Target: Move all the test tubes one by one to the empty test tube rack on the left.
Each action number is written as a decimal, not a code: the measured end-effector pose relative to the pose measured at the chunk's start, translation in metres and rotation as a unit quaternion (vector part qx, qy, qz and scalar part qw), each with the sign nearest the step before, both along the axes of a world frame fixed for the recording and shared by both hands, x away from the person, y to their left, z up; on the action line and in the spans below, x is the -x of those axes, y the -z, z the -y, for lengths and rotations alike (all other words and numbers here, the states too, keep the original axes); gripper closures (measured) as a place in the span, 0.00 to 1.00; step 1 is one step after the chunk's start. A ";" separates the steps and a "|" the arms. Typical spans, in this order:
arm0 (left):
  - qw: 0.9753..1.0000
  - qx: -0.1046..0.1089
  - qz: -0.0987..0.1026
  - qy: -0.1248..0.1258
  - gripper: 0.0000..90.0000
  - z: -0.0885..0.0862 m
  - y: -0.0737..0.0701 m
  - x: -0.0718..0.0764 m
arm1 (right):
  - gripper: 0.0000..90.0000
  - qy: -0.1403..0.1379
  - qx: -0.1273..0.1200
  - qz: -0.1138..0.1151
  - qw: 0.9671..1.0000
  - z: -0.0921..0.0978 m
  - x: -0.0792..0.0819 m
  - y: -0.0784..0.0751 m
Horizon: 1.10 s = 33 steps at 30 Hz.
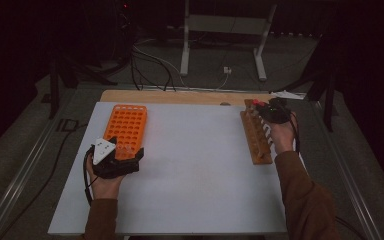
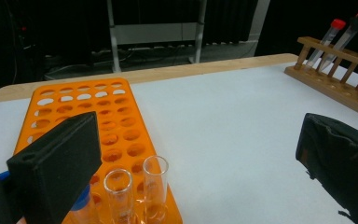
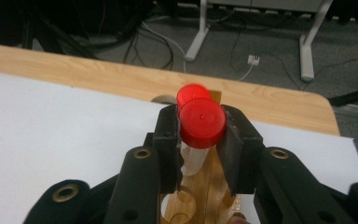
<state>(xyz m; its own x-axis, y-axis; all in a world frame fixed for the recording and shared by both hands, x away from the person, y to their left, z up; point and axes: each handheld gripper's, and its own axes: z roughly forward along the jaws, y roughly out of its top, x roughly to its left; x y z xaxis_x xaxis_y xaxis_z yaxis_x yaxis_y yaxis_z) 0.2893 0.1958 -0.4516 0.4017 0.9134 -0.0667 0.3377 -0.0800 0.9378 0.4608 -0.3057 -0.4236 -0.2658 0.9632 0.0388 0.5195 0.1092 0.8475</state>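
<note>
An orange tube rack (image 1: 125, 129) with many holes lies at the table's left. Its near end holds two uncapped clear tubes (image 2: 155, 185) and a blue-capped one (image 2: 81, 203). My left gripper (image 1: 130, 153) sits at that near end, open wide (image 2: 196, 154), its jaws either side of those tubes and touching none. At the right stands a wooden rack (image 1: 256, 136). My right gripper (image 3: 200, 140) is over its far end, shut on a red-capped tube (image 3: 201, 122) just under the cap. A second red-capped tube (image 3: 192, 93) stands right behind it.
The white table top (image 1: 195, 165) lies between the two racks. A wooden strip (image 1: 180, 97) runs along its far edge. Beyond are cables on the floor and a metal stand's legs (image 1: 185, 55). The wooden rack (image 2: 335, 74) with slanting red-capped tubes shows far right in the left gripper view.
</note>
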 end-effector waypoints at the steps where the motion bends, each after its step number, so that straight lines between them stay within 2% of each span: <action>1: 1.000 -0.001 0.000 0.000 0.01 0.000 0.000 0.000 | 0.79 0.000 -0.001 0.005 1.000 0.001 0.001 -0.002; 11: 1.000 -0.005 -0.002 0.003 0.01 0.003 0.000 -0.001 | 0.78 -0.009 -0.004 0.050 0.999 0.008 0.020 -0.032; 13: 1.000 -0.006 -0.001 0.005 0.01 0.004 0.000 -0.001 | 0.79 -0.012 -0.012 0.057 0.998 0.010 0.023 -0.038; 18: 1.000 -0.008 0.000 0.007 0.01 0.006 0.000 0.000 | 0.79 -0.032 -0.020 0.067 0.997 0.007 0.033 -0.048; 23: 1.000 -0.009 0.001 0.008 0.01 0.008 -0.001 0.000 | 0.78 -0.061 -0.023 0.062 0.996 -0.003 0.042 -0.050; 33: 1.000 -0.010 0.002 0.015 0.01 0.015 -0.003 0.000 | 0.78 -0.117 -0.024 0.046 0.992 -0.032 0.057 -0.041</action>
